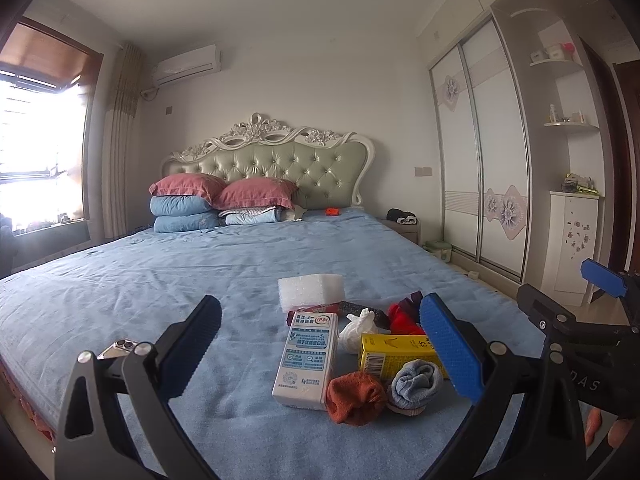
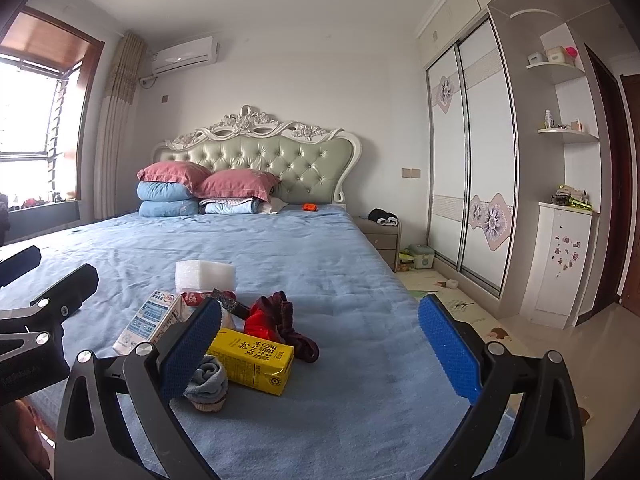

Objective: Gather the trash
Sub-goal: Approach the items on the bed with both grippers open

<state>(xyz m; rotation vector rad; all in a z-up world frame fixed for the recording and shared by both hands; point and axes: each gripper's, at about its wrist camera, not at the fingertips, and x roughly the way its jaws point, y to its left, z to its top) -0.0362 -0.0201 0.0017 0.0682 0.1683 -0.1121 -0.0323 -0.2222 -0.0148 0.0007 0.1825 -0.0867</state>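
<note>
Both grippers spread wide, gripping nothing: our left gripper (image 1: 326, 342) hovers over the pile, our right gripper (image 2: 320, 342) beside it. Trash sits on the blue bed (image 1: 160, 280): white milk carton (image 1: 306, 360), yellow carton (image 2: 252, 360), foam block (image 1: 311, 291), crumpled tissue (image 1: 357, 330), mixed with rolled socks (image 1: 416, 384).

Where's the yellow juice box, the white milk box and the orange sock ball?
yellow juice box (image 2: 256, 354): right wrist view, on its yellow top face.
white milk box (image 1: 306, 356): left wrist view, on its printed front.
orange sock ball (image 1: 354, 398): left wrist view, on the middle of the ball.
</note>
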